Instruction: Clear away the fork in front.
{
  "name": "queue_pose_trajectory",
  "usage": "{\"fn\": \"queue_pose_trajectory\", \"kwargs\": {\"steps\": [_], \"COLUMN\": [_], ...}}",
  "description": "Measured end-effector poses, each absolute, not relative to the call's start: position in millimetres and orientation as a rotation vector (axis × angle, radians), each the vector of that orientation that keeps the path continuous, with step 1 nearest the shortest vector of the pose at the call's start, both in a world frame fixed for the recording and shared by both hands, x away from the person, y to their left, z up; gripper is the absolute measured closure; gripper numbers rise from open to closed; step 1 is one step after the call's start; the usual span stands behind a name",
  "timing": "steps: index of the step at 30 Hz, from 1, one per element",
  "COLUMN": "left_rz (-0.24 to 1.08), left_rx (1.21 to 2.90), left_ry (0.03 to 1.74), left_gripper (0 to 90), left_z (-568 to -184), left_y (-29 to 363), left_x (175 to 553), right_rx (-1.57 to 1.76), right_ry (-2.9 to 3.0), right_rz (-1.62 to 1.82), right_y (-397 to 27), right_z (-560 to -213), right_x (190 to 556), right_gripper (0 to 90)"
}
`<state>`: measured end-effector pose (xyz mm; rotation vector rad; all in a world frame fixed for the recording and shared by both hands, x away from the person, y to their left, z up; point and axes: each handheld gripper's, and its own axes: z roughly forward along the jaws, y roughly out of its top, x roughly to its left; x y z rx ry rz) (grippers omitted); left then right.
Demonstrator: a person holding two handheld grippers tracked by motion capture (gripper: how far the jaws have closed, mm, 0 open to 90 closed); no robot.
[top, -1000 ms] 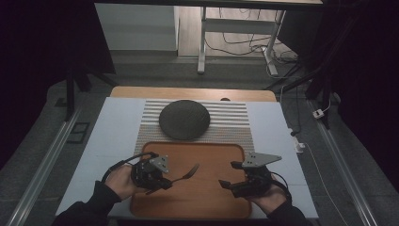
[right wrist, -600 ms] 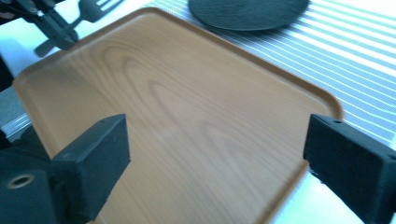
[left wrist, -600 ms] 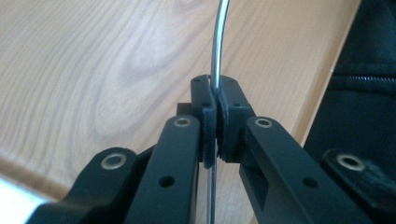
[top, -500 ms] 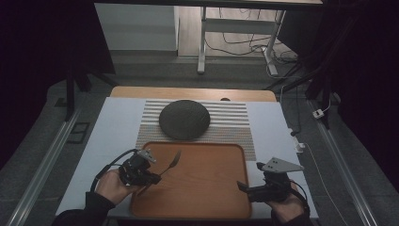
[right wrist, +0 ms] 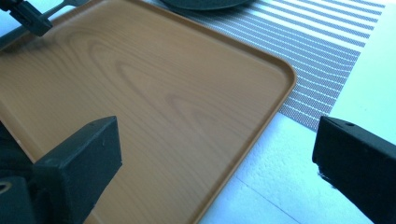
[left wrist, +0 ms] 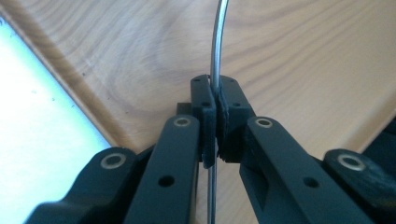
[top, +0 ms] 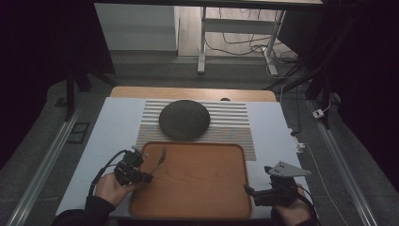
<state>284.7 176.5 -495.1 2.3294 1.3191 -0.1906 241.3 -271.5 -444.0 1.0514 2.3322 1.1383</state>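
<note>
Gripping a fork [top: 159,160] by its thin metal handle, our left gripper [top: 147,177] has its jaws clamped tight on it at the left edge of the wooden tray [top: 202,188]. The fork's head pokes up over the tray's near-left corner, tines pointing toward the dark round plate [top: 184,119]. In the left gripper view we see the handle [left wrist: 217,42] pinched right between the pads. Our right gripper [top: 248,191] sits at the tray's right edge, jaws spread wide with nothing between them; they've just been opening. The whole middle of the tray is bare. The plate rests on a striped placemat [top: 230,123] just beyond the tray's far edge, well apart from both grippers.
</note>
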Motion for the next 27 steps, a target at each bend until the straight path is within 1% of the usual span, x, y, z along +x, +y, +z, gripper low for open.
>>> {"fn": "queue_pose_trajectory", "kwargs": {"steps": [3, 9, 14, 15, 16, 17, 18, 19, 20, 21, 23, 24, 25, 26, 27], "left_rz": [-0.198, -0.167, -0.175, -0.183, -0.188, -0.186, -0.18, -0.159, -0.159, -0.122, -0.107, -0.093, -0.072, -0.072, -0.082], "left_rx": [2.331, 2.368, 2.34, 2.33, 2.329, 2.338, 2.328, 2.301, 2.301, 2.274, 2.271, 2.27, 2.272, 2.272, 2.266], "left_ry": [1.352, 1.405, 1.416, 1.416, 1.413, 1.408, 1.4, 1.379, 1.379, 1.346, 1.328, 1.31, 1.267, 1.267, 1.231], "left_gripper": [85.6, 84.9, 83.4, 79.1, 79.1, 75.2, 75.2, 73.0, 73.1, 73.6, 77.0, 77.0, 82.7, 84.3, 86.2], "left_z": [-499.5, -508.3, -508.9, -509.0, -508.7, -507.8, -505.8, -498.9, -498.9, -491.8, -488.9, -486.9, -484.0, -484.0, -483.1], "left_y": [172.6, 164.6, 164.4, 165.3, 165.9, 166.7, 168.2, 171.2, 171.2, 173.7, 174.4, 174.5, 173.7, 173.7, 173.0], "left_x": [287.9, 293.8, 294.2, 294.2, 294.1, 294.3, 294.4, 294.7, 294.7, 295.6, 296.7, 298.0, 301.4, 301.4, 306.9], "right_rx": [1.056, 1.066, 1.07, 1.073, 1.073, 1.076, 1.076, 1.086, 1.086, 1.1, 1.115, 1.115, 1.122, 1.122, 1.123], "right_ry": [2.331, 2.329, 2.33, 2.329, 2.329, 2.328, 2.328, 2.321, 2.321, 2.319, 2.314, 2.314, 2.313, 2.313, 2.311], "right_rz": [1.132, 1.134, 1.131, 1.133, 1.133, 1.132, 1.132, 1.138, 1.138, 1.155, 1.155, 1.155, 1.156, 1.156, 1.146], "right_y": [-272.7, -274.4, -275.1, -275.7, -275.7, -276.7, -276.7, -277.8, -277.8, -279.8, -281.0, -281.0, -281.6, -281.6, -281.0], "right_z": [-444.5, -444.4, -444.5, -444.5, -444.5, -444.2, -444.2, -444.1, -444.1, -444.1, -444.0, -444.0, -444.1, -444.1, -444.3], "right_x": [240.5, 239.7, 239.5, 239.4, 239.4, 239.2, 239.2, 239.1, 239.1, 239.7, 239.8, 239.8, 239.9, 239.9, 239.8], "right_gripper": [1.4, 1.5, 1.4, 1.4, 1.4, 1.4, 1.4, 1.5, 1.5, 1.4, 1.4, 1.4, 1.4, 1.4, 1.4]}}
